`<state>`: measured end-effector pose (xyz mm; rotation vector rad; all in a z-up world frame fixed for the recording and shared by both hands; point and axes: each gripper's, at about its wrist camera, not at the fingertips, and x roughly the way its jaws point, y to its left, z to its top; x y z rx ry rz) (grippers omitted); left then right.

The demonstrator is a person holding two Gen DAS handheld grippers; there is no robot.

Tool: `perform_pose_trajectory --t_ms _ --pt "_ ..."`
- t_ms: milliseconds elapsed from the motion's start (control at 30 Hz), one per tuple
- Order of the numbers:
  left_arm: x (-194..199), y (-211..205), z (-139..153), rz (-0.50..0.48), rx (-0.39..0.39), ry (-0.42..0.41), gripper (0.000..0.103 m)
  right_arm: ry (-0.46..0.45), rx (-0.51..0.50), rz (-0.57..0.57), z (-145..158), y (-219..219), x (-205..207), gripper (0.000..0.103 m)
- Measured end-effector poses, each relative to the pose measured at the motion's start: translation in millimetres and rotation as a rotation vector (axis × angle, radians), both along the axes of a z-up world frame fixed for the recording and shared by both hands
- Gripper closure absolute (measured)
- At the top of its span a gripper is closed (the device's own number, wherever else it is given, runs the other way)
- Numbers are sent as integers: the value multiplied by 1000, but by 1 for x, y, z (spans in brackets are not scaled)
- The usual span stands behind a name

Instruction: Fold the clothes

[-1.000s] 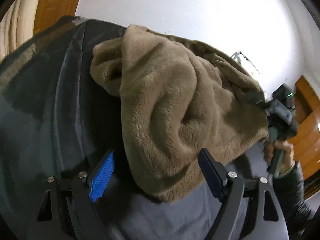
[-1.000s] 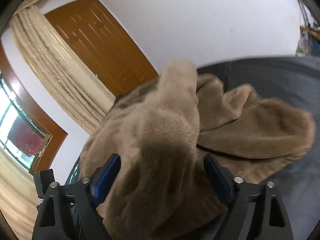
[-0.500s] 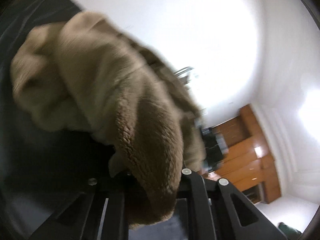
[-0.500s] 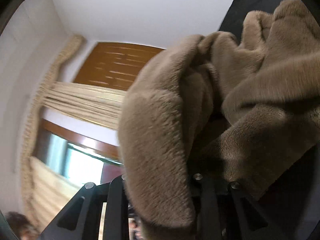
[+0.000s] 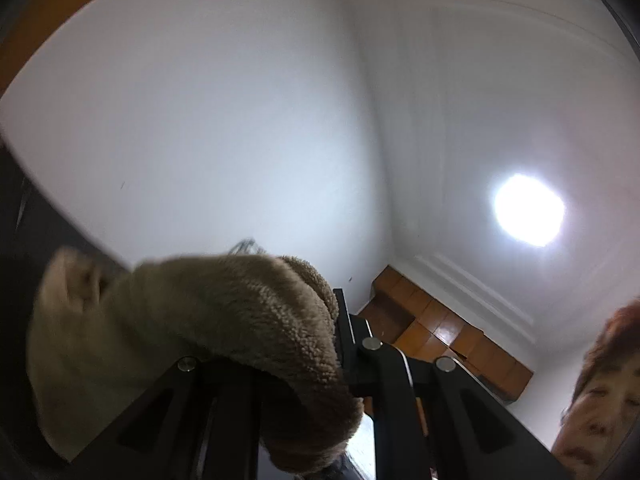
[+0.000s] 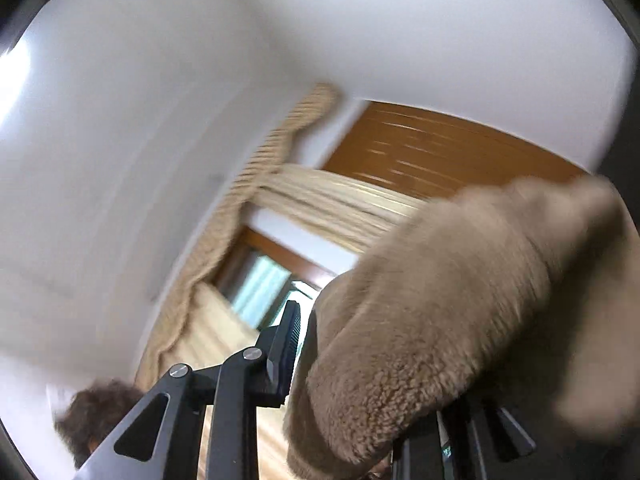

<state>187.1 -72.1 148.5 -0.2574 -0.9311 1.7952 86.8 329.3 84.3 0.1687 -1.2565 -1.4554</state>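
We are holding a brown fleece garment (image 5: 224, 320) up in the air with both grippers, one bunch of cloth in each. The left gripper (image 5: 280, 360) is clamped tight on a thick fold of the fleece; the cloth is draping over its fingers and hiding most of them. The right gripper (image 6: 316, 344) is closed down on another bunch of the same garment (image 6: 440, 312), with the pile squeezed between its fingers (image 6: 286, 344). Both sets of jaws have just been closing, and in each case the fleece is between them.

Both cameras are pointing upward, so we are seeing mainly the white wall (image 5: 240, 100), a ceiling light (image 5: 528, 210), a wooden cabinet (image 5: 440, 332) in the left view, and a cream curtain (image 6: 320, 192) with a wooden panel (image 6: 440, 148) in the right view. The bed or surface below is not showing clearly, so we cannot tell how much of the garment is still resting on it.

We are judging the fleece to be soft, bulky and fairly light, with a fuzzy pile that grips well and is unlikely to slip. It is limp, so it will sag and bunch between the two holds. For a clean fold we are thinking it is better to take it at a hem, shoulder or cuff edge, since a thick bunch like this is hiding where the corners lie.
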Motion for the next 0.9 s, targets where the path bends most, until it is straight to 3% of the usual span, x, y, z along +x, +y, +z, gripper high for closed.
perform_pose_trajectory --t_ms 233,333,433,567,733,900 --pt "92 -10 69 89 -23 253 89 287 192 -196 95 11 106 76" --pt "128 -8 95 153 -66 338 88 337 278 -309 115 2 152 76" --pt "152 -2 111 195 -106 382 88 307 414 -577 127 -12 199 76" --pt "182 16 120 264 -169 448 88 390 622 -1036 152 -40 283 77" --pt "216 17 112 265 -179 477 87 652 799 -1583 184 -93 384 77" --pt "202 31 76 148 -211 373 81 783 899 -1798 210 -145 409 77"
